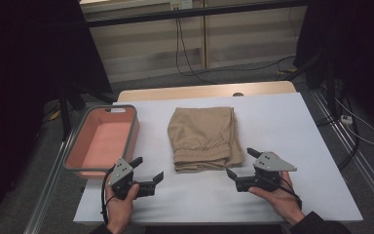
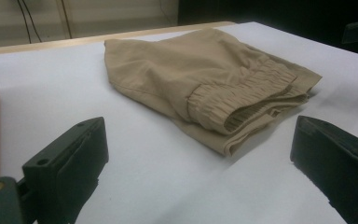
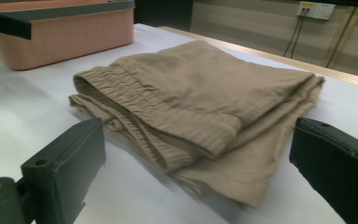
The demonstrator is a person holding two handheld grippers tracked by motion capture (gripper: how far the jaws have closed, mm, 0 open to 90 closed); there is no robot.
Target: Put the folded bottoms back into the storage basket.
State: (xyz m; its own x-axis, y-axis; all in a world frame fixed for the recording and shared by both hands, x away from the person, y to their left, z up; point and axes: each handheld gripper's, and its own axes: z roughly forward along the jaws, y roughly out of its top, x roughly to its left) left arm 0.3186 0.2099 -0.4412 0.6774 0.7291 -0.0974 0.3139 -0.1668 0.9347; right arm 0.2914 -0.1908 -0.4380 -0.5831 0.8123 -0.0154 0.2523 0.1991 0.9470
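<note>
White table covering [image 1: 272, 195] spreads across most of the high view, with a strip of bare wooden tabletop [image 1: 204, 91] showing along its far edge. Next in size, a salmon-pink plastic bin [image 1: 129, 134] with a grey rim sits at the left side of the table, its inside bare. Near the middle lies a folded pair of tan shorts [image 1: 204, 136], the gathered elastic waistband turned toward the person and the layers stacked flat; it is well apart from the bin.

Smaller again, the left gripper [image 1: 148, 170] rests low over the near left part of the table, just beside the bin's near corner, held in the person's left hand [image 1: 119, 204]. Its jaws stand wide apart with nothing between them, and they point toward the shorts. The right gripper [image 1: 242, 163] sits near the waistband's right corner, held in the right hand [image 1: 280, 197]; its jaws are likewise spread wide and grip nothing, the cloth lying just ahead of them.
</note>
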